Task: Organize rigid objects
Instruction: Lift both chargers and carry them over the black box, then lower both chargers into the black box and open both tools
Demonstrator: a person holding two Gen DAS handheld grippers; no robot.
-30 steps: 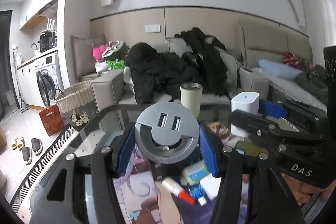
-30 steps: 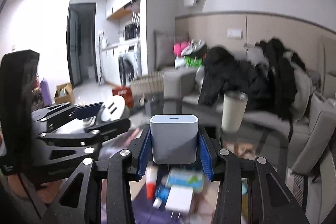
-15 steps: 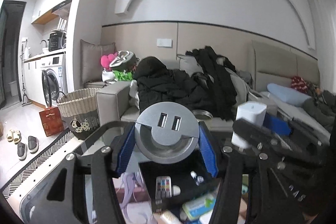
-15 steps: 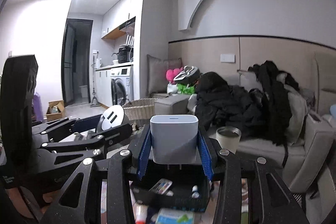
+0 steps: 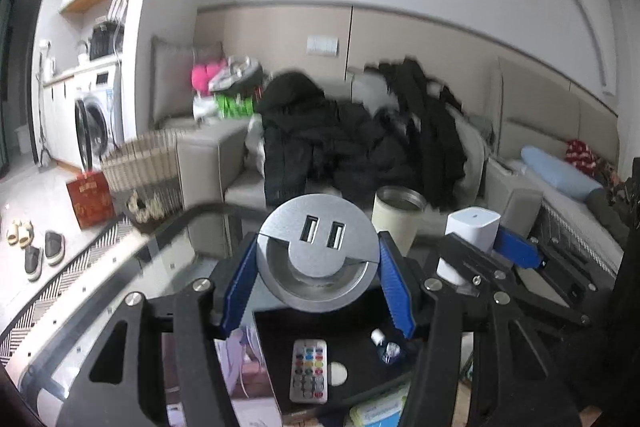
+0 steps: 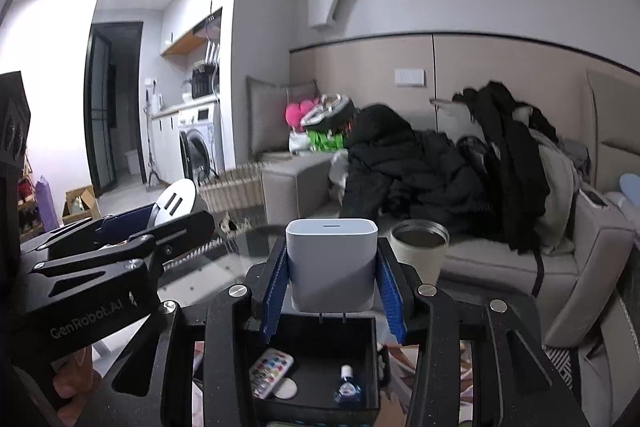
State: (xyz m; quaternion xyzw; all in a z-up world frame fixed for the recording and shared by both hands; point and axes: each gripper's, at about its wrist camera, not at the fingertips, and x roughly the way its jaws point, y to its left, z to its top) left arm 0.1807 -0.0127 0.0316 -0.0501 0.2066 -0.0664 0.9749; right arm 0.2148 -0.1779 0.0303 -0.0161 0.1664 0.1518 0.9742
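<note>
My left gripper [image 5: 318,279] is shut on a round grey USB hub [image 5: 318,255] with two ports, held above a black storage box [image 5: 360,359]. My right gripper [image 6: 332,291] is shut on a white charger block [image 6: 332,263], its prongs just over the same black box [image 6: 320,359]. The box holds a small remote control [image 5: 309,371], a white disc [image 6: 286,389] and a small blue bottle [image 6: 347,387]. The right gripper with the charger [image 5: 472,231] shows at the right of the left wrist view; the left gripper with the hub [image 6: 176,203] shows at the left of the right wrist view.
The box stands on a dark glass table [image 5: 120,267]. A cream tumbler [image 5: 398,215] stands behind the box. A sofa piled with black coats [image 5: 340,147] lies beyond. A wicker basket [image 5: 140,163] and a washing machine [image 5: 96,123] are at the left. A blue-green packet [image 5: 376,411] lies near the table front.
Both grippers have moved forward over the table with their objects still held. The black box has come into view beneath them, now close under the fingers.
</note>
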